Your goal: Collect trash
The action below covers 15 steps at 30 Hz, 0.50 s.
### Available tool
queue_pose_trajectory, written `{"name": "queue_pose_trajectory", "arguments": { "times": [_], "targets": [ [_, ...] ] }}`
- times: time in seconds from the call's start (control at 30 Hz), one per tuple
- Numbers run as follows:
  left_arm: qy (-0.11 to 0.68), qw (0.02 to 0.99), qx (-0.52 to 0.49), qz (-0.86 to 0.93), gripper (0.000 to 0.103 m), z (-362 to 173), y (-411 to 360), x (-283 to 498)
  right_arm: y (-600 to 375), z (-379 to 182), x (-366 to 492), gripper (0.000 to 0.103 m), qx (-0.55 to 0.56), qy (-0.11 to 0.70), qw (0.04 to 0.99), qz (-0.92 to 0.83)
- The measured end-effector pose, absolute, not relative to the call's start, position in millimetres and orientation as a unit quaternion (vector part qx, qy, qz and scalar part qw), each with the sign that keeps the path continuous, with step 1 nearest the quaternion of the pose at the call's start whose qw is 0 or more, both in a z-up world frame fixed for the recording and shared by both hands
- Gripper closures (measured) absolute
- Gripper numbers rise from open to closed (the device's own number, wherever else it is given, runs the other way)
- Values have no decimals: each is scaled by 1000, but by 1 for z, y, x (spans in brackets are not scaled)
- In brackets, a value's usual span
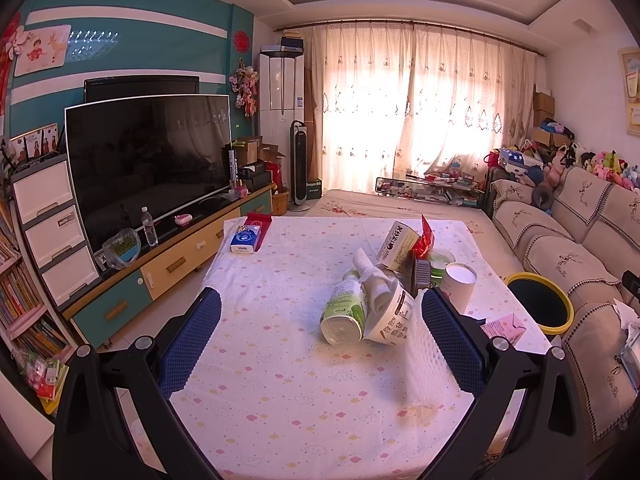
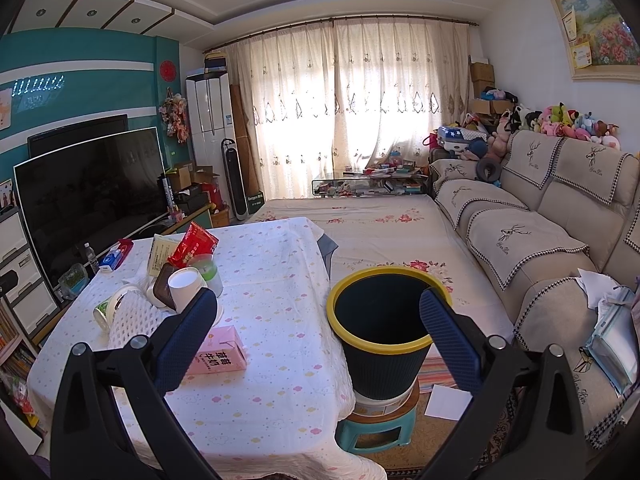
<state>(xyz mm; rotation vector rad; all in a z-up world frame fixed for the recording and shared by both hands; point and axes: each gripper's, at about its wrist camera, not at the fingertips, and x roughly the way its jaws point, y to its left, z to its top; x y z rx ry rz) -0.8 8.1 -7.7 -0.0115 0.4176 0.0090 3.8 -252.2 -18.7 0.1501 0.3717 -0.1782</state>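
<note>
A heap of trash lies on the clothed table (image 1: 280, 380): a green-labelled bottle (image 1: 346, 312) on its side, a white paper bowl (image 1: 394, 314) stuffed with tissue, a white foam net (image 1: 422, 356), a cardboard box (image 1: 398, 246), a red wrapper (image 1: 426, 236), a white cup (image 1: 460, 284) and a pink milk carton (image 1: 504, 326). My left gripper (image 1: 320, 320) hangs open above the table, short of the bottle and bowl. My right gripper (image 2: 318, 314) is open and empty over the table's right edge, with the yellow-rimmed dark bin (image 2: 384, 320) just ahead. The pink carton (image 2: 222, 350) lies by its left finger.
The bin stands on a small stool (image 2: 372, 432) between table and sofa (image 2: 560, 240). A tissue box (image 1: 245, 240) sits at the table's far left corner. A TV (image 1: 148, 160) on a low cabinet lines the left wall. A low bed (image 2: 380, 224) lies beyond the table.
</note>
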Motion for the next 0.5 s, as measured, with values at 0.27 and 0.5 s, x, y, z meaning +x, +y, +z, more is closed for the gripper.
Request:
{"name": "queue_pose_trajectory", "arguments": {
  "times": [0.27,0.5],
  "targets": [
    [207,978,-5,5,4,-8,7,0,-252,-20,4,6,75,185,976,-89],
    [207,978,-5,5,4,-6,6,0,-252,-20,4,6,75,186,976,-89]
  ]
}}
